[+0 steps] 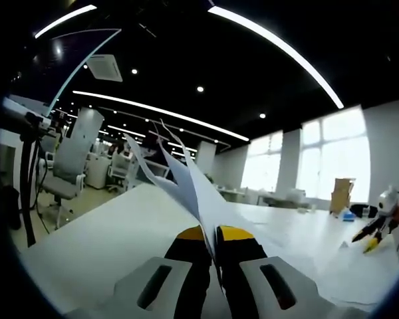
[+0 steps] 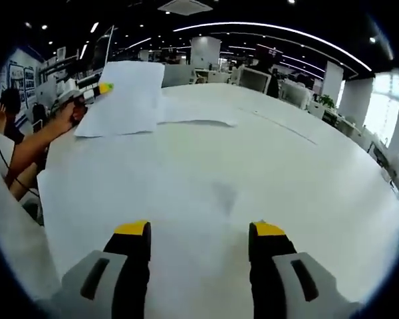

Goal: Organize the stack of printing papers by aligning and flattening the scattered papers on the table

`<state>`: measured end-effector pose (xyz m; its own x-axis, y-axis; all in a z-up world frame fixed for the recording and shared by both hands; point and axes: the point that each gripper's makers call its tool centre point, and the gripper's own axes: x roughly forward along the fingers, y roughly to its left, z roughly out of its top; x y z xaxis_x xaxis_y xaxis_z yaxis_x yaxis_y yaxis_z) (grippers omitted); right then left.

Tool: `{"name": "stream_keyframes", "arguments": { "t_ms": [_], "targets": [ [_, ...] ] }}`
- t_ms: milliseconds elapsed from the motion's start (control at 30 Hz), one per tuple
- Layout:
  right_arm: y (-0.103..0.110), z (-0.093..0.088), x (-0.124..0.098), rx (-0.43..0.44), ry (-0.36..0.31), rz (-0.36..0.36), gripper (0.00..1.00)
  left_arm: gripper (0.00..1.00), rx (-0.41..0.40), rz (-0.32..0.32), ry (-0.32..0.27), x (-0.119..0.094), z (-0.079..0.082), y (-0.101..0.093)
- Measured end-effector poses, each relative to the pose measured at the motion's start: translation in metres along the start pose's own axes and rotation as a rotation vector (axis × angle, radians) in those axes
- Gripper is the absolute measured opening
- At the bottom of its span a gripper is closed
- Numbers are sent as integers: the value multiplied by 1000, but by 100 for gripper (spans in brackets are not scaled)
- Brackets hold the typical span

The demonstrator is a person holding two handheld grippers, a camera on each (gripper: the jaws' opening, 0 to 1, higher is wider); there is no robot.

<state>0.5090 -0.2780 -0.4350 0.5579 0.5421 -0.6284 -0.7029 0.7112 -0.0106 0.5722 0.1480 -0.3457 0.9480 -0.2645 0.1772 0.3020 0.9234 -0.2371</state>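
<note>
On the table (image 2: 266, 166), far left corner as the right gripper view has it: papers (image 2: 123, 96), several sheets, lifted at one edge and fanned upward.
Held by: left gripper (image 1: 211, 234), jaws together, clamped on the sheets' edge; it also appears in the right gripper view (image 2: 104, 88), in a person's hand (image 2: 66, 116).
Loose items: one sheet (image 2: 196, 113) lying flat just beside the lifted ones.
Right gripper (image 2: 199, 229): jaws apart, empty, hovering over bare tabletop well apart from the papers; seen small at the far right of the left gripper view (image 1: 374, 236).
Step in hand, by judgement: gathering the sheets at one edge, before squaring. Task early; nothing yet flattened.
Next move calls for: bringing the right gripper across to the free edge, tapping edges level, then laying the sheets down and pressing flat.
Surface: white, smooth, long.
Room: open office, dark ceiling with light strips (image 1: 279, 50), desks, chair (image 1: 70, 159), bright windows (image 1: 336, 156).
</note>
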Motion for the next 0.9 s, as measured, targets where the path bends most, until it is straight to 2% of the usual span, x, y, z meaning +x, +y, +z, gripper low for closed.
{"name": "stream_keyframes", "arguments": {
  "t_ms": [267, 400, 467, 533, 667, 733, 800, 867, 900],
  "targets": [
    [-6, 14, 13, -24, 0, 23, 59, 7, -4, 3, -2, 0, 0, 1],
    [-5, 14, 21, -36, 9, 44, 59, 7, -4, 4, -1, 1, 0, 2],
    [-3, 8, 26, -39, 27, 58, 58, 7, -4, 4, -1, 1, -1, 2],
    [-2, 13, 23, -32, -6, 67, 56, 7, -3, 5, -2, 1, -1, 2],
    [0, 16, 23, -39, -32, 79, 42, 7, -3, 5, -1, 1, -1, 2],
    [-1, 16, 24, -38, -37, 80, 39, 7, -3, 6, -1, 1, -1, 2],
    [-3, 15, 22, -26, -38, 77, 30, 7, -2, 6, -2, 1, -1, 2],
    [-5, 14, 20, -25, -45, 76, 25, 7, -2, 6, -2, 0, -1, 1],
    [-9, 14, 18, -30, -54, 69, 18, 7, -2, 6, -2, 0, -1, 2]
  ]
}}
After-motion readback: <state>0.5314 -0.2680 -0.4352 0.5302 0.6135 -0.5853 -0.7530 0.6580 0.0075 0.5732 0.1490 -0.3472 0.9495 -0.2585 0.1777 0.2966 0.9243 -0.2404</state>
